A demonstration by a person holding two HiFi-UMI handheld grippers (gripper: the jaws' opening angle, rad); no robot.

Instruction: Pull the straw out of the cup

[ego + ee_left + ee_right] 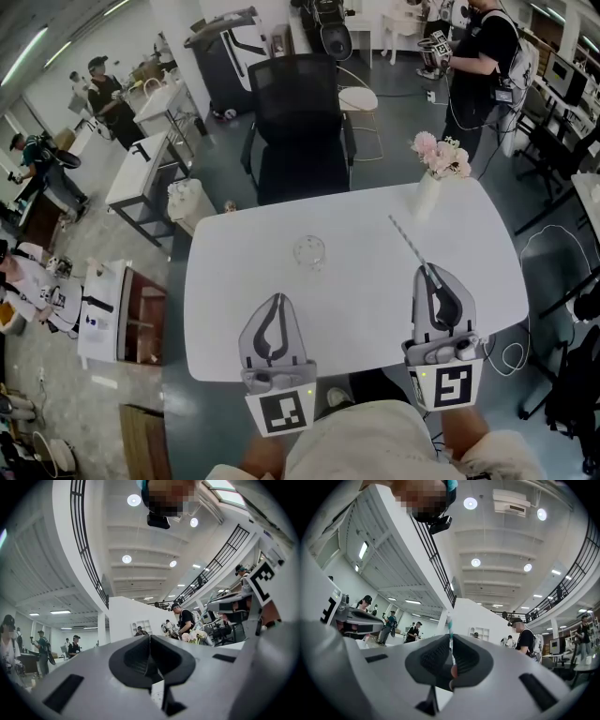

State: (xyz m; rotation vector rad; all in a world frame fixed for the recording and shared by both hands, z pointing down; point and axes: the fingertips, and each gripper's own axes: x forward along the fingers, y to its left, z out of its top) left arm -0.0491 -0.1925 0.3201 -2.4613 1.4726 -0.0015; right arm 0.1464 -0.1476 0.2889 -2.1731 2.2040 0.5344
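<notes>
Holding both grippers low over the near edge of the white, round-cornered surface (pixel 225 309), I have my left tongs (pixel 277 300) closed together with nothing between them. In the left gripper view their two dark pads meet in one straight line. My right tongs (pixel 428 270), just to the right, are clamped on the thin white paper straw with teal stripes (pixel 408 242).

In the right gripper view the straw stands up between the pads, its lower part pinched where they meet. From above, it slants away from the tips, forward and to the left, with its free end over the bare surface. The whole straw is outside the cup, and only the right tongs touch it.

Further out, ahead of my left tongs and near the middle of the surface, stands the small clear glass cup (pixel 309 251). It is upright and well apart from the straw's free end.

Near the far right edge of the surface is a slim white vase of pink flowers (pixel 437 169). Beyond the far edge a black office chair (pixel 302 122) faces the surface. A person in dark clothes (pixel 478 56) stands well behind it on the right.
</notes>
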